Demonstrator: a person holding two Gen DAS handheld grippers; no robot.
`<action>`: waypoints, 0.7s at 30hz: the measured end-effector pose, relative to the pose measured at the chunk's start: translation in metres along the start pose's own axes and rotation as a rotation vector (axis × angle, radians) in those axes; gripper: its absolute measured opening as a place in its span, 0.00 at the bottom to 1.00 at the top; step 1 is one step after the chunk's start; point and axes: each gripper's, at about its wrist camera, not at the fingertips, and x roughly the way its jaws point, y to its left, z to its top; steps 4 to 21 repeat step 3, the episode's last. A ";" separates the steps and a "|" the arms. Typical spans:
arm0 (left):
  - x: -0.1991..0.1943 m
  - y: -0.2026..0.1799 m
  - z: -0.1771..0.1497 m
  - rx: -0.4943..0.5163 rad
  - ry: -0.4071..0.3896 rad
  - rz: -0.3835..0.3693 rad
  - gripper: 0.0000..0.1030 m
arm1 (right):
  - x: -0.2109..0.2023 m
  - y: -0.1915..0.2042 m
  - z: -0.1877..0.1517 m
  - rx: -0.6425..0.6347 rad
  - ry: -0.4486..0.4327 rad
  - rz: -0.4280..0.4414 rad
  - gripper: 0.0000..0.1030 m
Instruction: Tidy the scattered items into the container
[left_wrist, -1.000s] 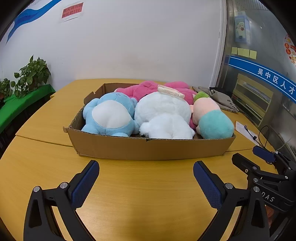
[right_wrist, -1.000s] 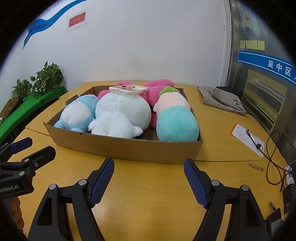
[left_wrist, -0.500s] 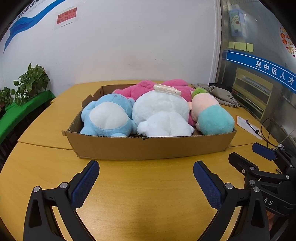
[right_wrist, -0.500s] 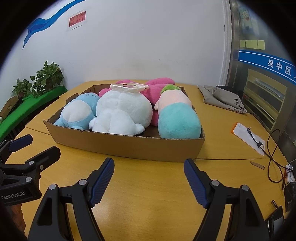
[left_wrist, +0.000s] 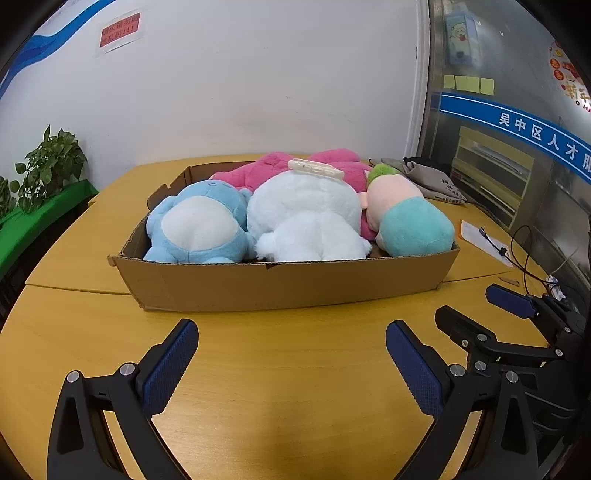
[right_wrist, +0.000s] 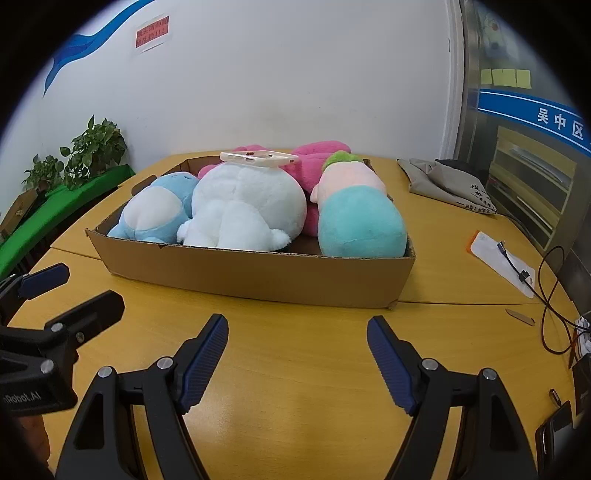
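In the left wrist view we find the left gripper (left_wrist: 291, 343) released, its blue pads spread wide with only bare table (left_wrist: 288, 387) between them. Beyond it stands the cardboard box (left_wrist: 288, 282), holding a blue plush (left_wrist: 195, 225) at left, a white plush (left_wrist: 306, 218) in the middle, a teal-and-pink plush (left_wrist: 410, 221) at right and a pink plush (left_wrist: 266, 170) at the far side. A white phone case (left_wrist: 314, 168) rests on top of the white plush. The right gripper (left_wrist: 506, 314) shows at the right edge.

In the right wrist view we note the right gripper (right_wrist: 297, 339) likewise released, nothing between its pads, near the box's front wall. A grey bag (right_wrist: 447, 181) and a cable (right_wrist: 550, 280) lie on the table to the right, apart from the box.
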 end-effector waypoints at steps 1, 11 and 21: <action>0.000 0.000 -0.001 0.001 0.004 0.007 1.00 | 0.000 0.000 0.000 0.001 -0.001 -0.001 0.75; 0.001 0.001 -0.002 -0.001 0.006 0.023 1.00 | 0.000 -0.002 0.000 0.008 0.003 0.005 0.75; 0.001 0.001 -0.002 -0.001 0.006 0.023 1.00 | 0.000 -0.002 0.000 0.008 0.003 0.005 0.75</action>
